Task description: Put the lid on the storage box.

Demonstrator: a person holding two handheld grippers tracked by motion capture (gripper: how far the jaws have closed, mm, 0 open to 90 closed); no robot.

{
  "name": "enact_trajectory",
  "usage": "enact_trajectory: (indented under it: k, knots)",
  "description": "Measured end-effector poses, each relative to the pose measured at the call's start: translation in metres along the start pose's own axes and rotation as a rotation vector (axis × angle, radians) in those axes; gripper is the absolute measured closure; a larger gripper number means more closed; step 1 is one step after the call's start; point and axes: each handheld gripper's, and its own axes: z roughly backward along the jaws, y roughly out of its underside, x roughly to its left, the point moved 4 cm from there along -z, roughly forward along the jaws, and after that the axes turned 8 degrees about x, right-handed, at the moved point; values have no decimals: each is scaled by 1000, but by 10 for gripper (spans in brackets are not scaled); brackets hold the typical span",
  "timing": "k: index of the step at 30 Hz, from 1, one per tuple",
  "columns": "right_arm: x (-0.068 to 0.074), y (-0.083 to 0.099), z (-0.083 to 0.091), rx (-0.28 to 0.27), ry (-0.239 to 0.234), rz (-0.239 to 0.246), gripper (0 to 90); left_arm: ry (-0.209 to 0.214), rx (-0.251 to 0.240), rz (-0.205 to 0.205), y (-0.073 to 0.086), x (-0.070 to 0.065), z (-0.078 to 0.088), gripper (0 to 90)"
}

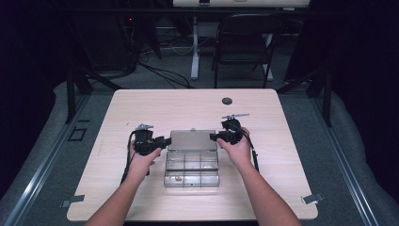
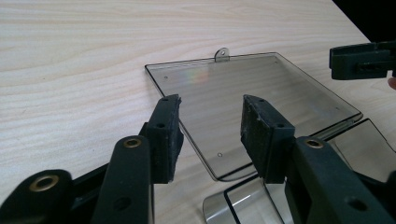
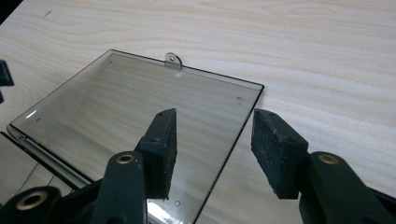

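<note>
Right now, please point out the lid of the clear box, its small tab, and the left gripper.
lid (image 3: pixel 116 112), right gripper view, flat middle.
tab (image 2: pixel 222 54), left gripper view, rounded ear.
left gripper (image 2: pixel 210 123), left gripper view, midway between fingertips.

We see a pale wooden table (image 1: pixel 141 106) on grey carpet (image 1: pixel 42 141), a black folding chair (image 1: pixel 244 44) and a white desk leg (image 1: pixel 195 47) behind, amid dark surroundings.

High overhead, gripper views share lid (image 2: pixel 247 98)

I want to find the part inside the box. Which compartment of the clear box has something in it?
The near-left compartment of the box, at the corner closest to the person's left arm; a small brownish item lies there, the others look empty.
</note>
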Motion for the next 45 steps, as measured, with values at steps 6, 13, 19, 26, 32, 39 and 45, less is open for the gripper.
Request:
enact_trajectory:
  k: [6,13,19,26,32,39,45]
  knots:
    - [2,2,-2,14,2,21,507,-9,21,13,-5,2,-8,547]
    - [2,3,-4,17,-8,13,499,-9,34,38,-8,6,-14,532]
    - [2,6,-5,24,-12,8,498,-14,59,44,-12,6,-20,532]
    - [1,9,-8,28,-29,-9,490,-9,88,61,-12,8,-27,526]
    - [1,11,-10,38,-47,-22,469,-2,111,64,-10,7,-33,517]
    - [-1,12,-13,54,-57,-42,464,3,122,62,-10,5,-36,512]
    - [1,13,-16,68,-76,-53,459,-2,127,60,-9,4,-37,507]
